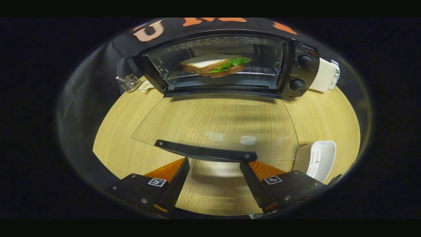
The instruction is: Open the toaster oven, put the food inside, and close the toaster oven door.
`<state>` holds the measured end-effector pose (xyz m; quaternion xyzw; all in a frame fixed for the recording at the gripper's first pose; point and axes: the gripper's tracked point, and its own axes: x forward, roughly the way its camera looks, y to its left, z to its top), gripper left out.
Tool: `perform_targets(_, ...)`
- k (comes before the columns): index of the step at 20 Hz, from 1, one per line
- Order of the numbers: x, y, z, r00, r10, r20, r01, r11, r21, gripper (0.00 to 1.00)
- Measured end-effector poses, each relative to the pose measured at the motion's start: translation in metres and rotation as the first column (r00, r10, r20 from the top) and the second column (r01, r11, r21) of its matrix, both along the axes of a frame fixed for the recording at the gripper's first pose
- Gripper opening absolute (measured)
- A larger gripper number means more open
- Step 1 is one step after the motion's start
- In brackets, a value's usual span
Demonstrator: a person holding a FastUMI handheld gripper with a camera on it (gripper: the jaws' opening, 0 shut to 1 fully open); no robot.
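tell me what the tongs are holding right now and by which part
Nothing. The tongs are open, their fingers just short of the handle of the lowered glass door.

Little here can be read. On the toaster oven, a small pale brand word sits above its upper knob, too small for me to make out. Each finger of my tongs carries a square black-and-white marker. The white carton beside the oven shows green print, illegible.
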<state>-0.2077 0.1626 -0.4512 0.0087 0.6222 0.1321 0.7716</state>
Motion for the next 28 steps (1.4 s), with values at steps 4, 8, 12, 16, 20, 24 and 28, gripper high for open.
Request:
perform_targets(4, 0.016, 0.006, 0.031, 0.999, -0.006, 0.045, 0.004, 0.999, 0.05, 0.91)
perform_targets(8, 0.044, 0.011, 0.064, 0.992, 0.008, 0.124, -0.018, 0.997, 0.079, 0.91)
perform_targets(12, 0.078, 0.012, 0.082, 0.985, 0.001, 0.172, -0.017, 0.996, 0.091, 0.91)
perform_targets(16, 0.119, 0.0, 0.087, 0.976, -0.002, 0.218, -0.01, 0.999, 0.053, 0.91)
perform_targets(20, 0.144, -0.009, 0.104, 0.965, -0.012, 0.264, 0.007, 1.0, 0.022, 0.91)
perform_targets(24, 0.17, -0.007, 0.109, 0.955, -0.042, 0.295, 0.038, 0.999, 0.022, 0.91)
perform_targets(28, 0.178, -0.002, 0.108, 0.954, -0.052, 0.296, 0.05, 0.999, 0.014, 0.91)
